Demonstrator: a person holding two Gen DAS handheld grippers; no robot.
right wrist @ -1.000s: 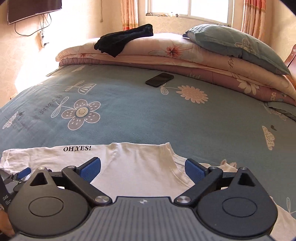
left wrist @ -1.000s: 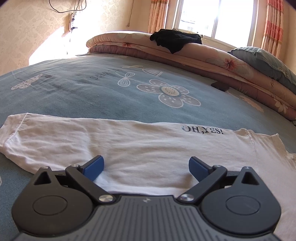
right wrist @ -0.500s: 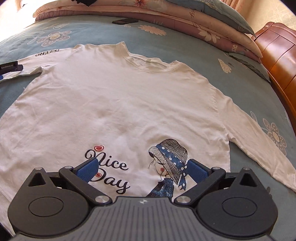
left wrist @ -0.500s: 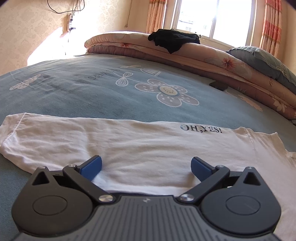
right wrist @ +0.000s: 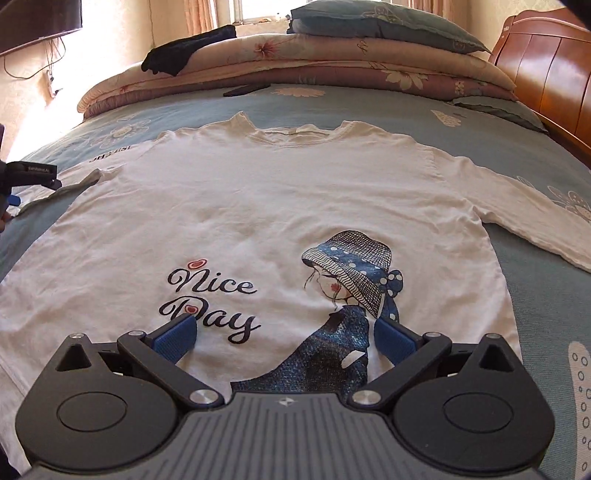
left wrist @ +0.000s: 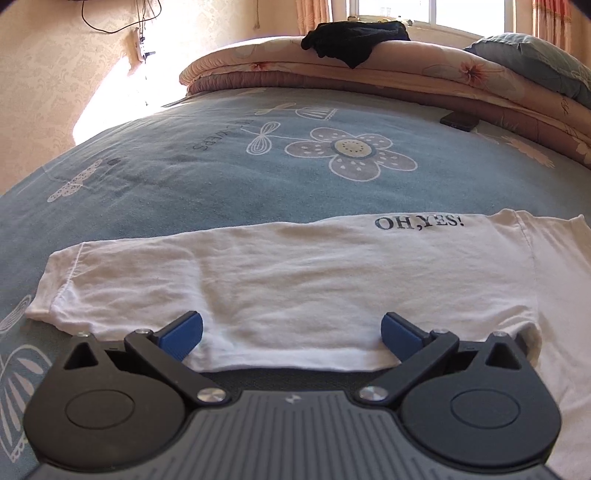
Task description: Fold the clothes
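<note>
A white long-sleeved shirt (right wrist: 280,206) lies flat, front up, on the blue bed; it carries a "Nice Day" print and a drawing of a girl in a hat. Its left sleeve (left wrist: 258,273), printed "OH,YES!", stretches across the left wrist view. My left gripper (left wrist: 291,332) is open, low over that sleeve's near edge, with cloth between the blue pads but not pinched. The right gripper (right wrist: 282,334) is open above the shirt's lower front, over the print. The left gripper (right wrist: 33,173) shows at the far left of the right wrist view.
The blue flowered bedspread (left wrist: 221,173) surrounds the shirt. Folded quilts (right wrist: 295,62) with a dark garment (right wrist: 184,51) and a pillow (right wrist: 376,22) line the far side. A black phone (left wrist: 458,121) lies near the quilts. A wooden headboard (right wrist: 546,70) stands at right.
The right gripper has swung from the collar area back to the shirt's lower front and now faces the whole shirt. The left gripper has dropped a little closer to the sleeve. Both stay open.
</note>
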